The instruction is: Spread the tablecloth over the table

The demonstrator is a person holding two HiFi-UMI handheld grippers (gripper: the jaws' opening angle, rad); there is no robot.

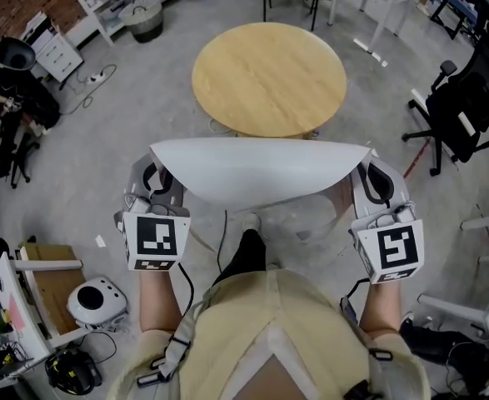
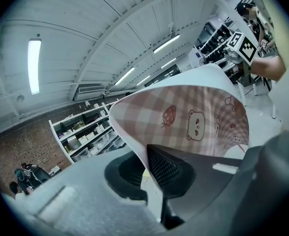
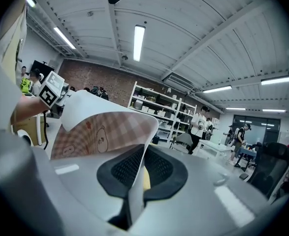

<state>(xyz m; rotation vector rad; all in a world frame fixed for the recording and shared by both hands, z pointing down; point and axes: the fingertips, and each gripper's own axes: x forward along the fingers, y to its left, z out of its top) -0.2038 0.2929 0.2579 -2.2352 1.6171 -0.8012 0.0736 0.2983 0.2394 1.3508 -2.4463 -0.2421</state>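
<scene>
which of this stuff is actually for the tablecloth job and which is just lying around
For the job: tablecloth, clamped in left tool and right tool; round wooden table ahead.
Just lying about: black office chair, grey bin, power strip, white drawer unit.

The left gripper (image 2: 150, 173) has its grey, black-padded jaws pressed together on the edge of a thin tablecloth (image 2: 183, 124), white outside, pink-checked inside with strawberry and bear prints. The cloth arches towards the right gripper (image 2: 235, 50) at upper right. White storage shelves (image 2: 85, 132) stand behind
</scene>
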